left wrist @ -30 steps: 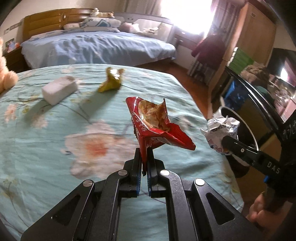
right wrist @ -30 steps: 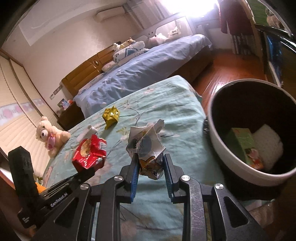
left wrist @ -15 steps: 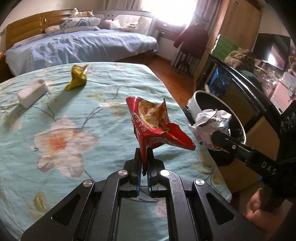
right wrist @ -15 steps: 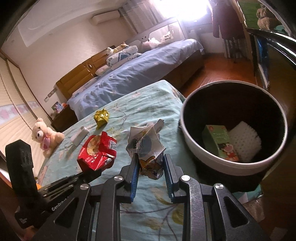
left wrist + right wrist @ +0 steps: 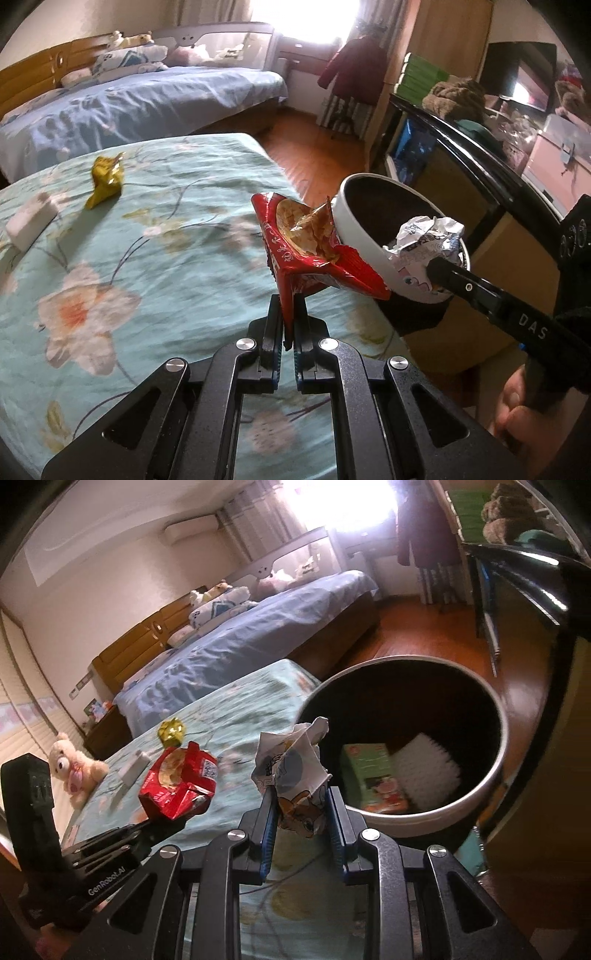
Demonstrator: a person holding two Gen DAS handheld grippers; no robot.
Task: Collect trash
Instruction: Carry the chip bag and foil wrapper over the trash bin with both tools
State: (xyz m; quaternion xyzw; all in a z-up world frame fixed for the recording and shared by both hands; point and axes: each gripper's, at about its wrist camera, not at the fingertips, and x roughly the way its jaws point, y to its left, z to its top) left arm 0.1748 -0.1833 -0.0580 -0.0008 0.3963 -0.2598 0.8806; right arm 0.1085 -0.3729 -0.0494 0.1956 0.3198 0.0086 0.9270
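My left gripper [image 5: 288,314] is shut on the lower edge of a torn red snack bag [image 5: 306,247], held in the air over the right edge of the floral bed cover. My right gripper [image 5: 301,805] is shut on a crumpled white printed wrapper [image 5: 291,764], just short of the near rim of the round white trash bin [image 5: 480,794]. The bin [image 5: 354,236] stands off the bed's right side and holds a green box [image 5: 369,771] and a white pad [image 5: 424,771]. In the right wrist view the red bag [image 5: 179,779] and the left gripper show at the left. A yellow wrapper [image 5: 105,177] and a white block [image 5: 31,219] lie on the cover.
A teal floral bed cover [image 5: 147,266] fills the foreground, with a blue bed [image 5: 147,107] behind it. A plush bear [image 5: 74,771] sits at the cover's far left. A dark cabinet edge [image 5: 461,140] runs beside the bin. A person's hand [image 5: 517,406] holds the right gripper.
Both grippers have carried their loads to the right, toward the bin. The bin now sits closer and larger in both views; the yellow wrapper and white block have slid leftward and farther off.
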